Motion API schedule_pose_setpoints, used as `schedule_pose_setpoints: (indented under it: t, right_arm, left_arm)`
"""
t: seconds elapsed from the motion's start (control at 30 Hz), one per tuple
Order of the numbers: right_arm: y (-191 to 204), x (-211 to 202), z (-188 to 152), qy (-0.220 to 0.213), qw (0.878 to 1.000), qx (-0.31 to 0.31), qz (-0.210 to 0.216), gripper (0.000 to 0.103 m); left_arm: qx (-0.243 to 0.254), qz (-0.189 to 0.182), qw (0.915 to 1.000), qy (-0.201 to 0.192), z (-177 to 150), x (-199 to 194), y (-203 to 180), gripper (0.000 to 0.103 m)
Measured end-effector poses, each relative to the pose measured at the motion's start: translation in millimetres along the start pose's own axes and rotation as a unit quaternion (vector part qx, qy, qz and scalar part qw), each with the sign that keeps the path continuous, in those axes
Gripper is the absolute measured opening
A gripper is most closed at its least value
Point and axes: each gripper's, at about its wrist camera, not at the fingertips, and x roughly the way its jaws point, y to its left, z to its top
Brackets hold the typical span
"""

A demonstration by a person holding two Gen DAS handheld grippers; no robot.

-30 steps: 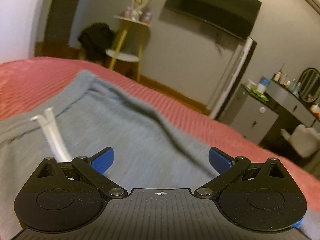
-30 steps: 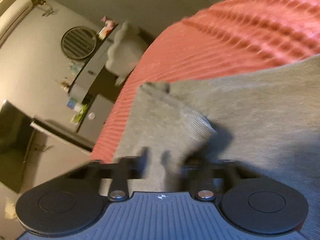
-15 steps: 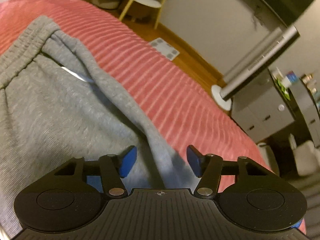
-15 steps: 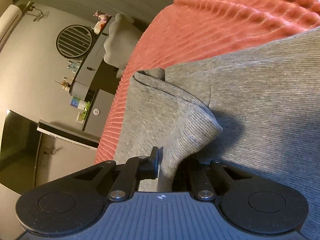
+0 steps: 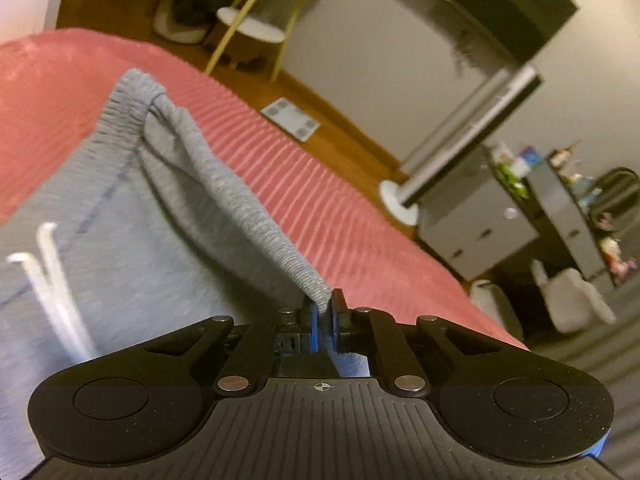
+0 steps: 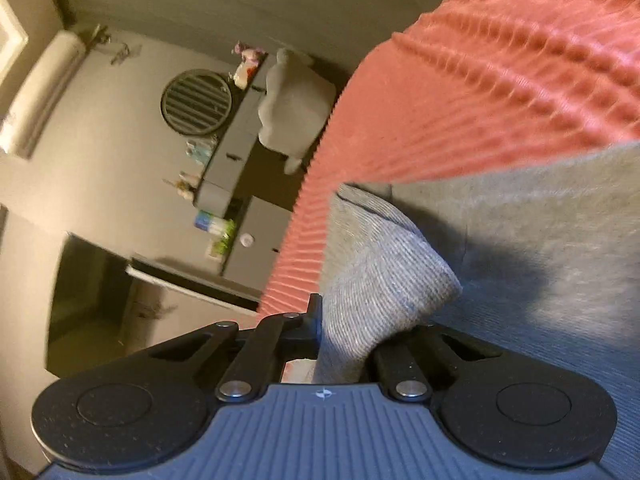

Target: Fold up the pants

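left gripper point(image 5: 325, 312) newly clamped on waistband point(image 5: 256, 216)

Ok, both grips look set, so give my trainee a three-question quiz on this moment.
1. True or false: the left gripper is shut on the ribbed waistband of the grey sweatpants.
2. What does the right gripper hold? A) drawstring B) ribbed leg cuff C) bedspread
3. Fill in: the pants lie on a ____ ribbed bedspread.

Key: 1 true; 2 B; 3 red.
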Motion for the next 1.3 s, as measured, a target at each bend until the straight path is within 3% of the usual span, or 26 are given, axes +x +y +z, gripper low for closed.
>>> schedule_pose_setpoints:
  t: [0.1, 0.23, 0.37, 0.47, 0.53, 0.6, 0.67, 0.73, 0.9, 0.93, 0.97, 1.0, 1.17, 1.3]
  right_arm:
    - [4, -23, 15, -0.021, 1.000, 0.004, -0.007, 0.003]
    - [2, -61, 33, -0.030, 0.999, -0.009, -0.021, 0.003]
    - [-1, -89, 39, -0.026, 0.989, -0.104, -0.102, 0.003]
    - [-10, -86, 41, -0.007, 0.981, -0.120, -0.151, 0.003]
    - [-14, -82, 37, 0.003, 0.977, -0.124, -0.173, 0.004]
    - [-13, -78, 32, 0.011, 0.972, -0.138, -0.190, 0.008]
    - [-16, -75, 29, 0.028, 0.973, -0.127, -0.190, 0.019]
    - [-24, -69, 27, 0.061, 0.977, -0.106, -0.176, 0.028]
    - [-31, -65, 18, 0.092, 0.980, -0.090, -0.152, 0.027]
    - [-31, -66, 17, 0.091, 0.981, -0.088, -0.149, 0.018]
    - [-30, -67, 18, 0.090, 0.981, -0.088, -0.147, 0.007]
    - [-28, -69, 20, 0.087, 0.981, -0.092, -0.149, 0.004]
    - [-10, -87, 26, 0.055, 0.977, -0.137, -0.155, 0.003]
    - [11, -95, 23, 0.043, 0.961, -0.217, -0.164, 0.003]
  left_arm:
    - [0.019, -0.027, 0.9994, -0.007, -26, -57, 3, 0.008]
    - [0.018, -0.027, 0.9995, -0.003, -83, -108, 27, 0.008]
    - [-0.027, 0.007, 0.9986, 0.044, -135, -104, 74, 0.008]
    - [-0.051, 0.027, 0.9967, 0.057, -160, -96, 95, 0.009]
    - [-0.059, 0.032, 0.9960, 0.059, -163, -97, 100, 0.012]
    - [-0.079, 0.033, 0.9951, 0.050, -157, -97, 106, 0.021]
    - [-0.083, 0.046, 0.9948, 0.034, -149, -99, 113, 0.036]
    - [-0.097, 0.052, 0.9935, 0.028, -145, -98, 122, 0.041]
    - [-0.154, 0.025, 0.9872, 0.035, -137, -86, 140, 0.034]
    - [-0.155, 0.022, 0.9870, 0.035, -137, -86, 140, 0.023]
    - [-0.154, 0.021, 0.9872, 0.038, -135, -86, 141, 0.019]
    - [-0.152, 0.022, 0.9872, 0.040, -134, -85, 140, 0.017]
    - [-0.126, 0.021, 0.9916, 0.022, -136, -106, 127, 0.013]
    - [-0.102, 0.015, 0.9946, 0.011, -136, -123, 121, 0.013]
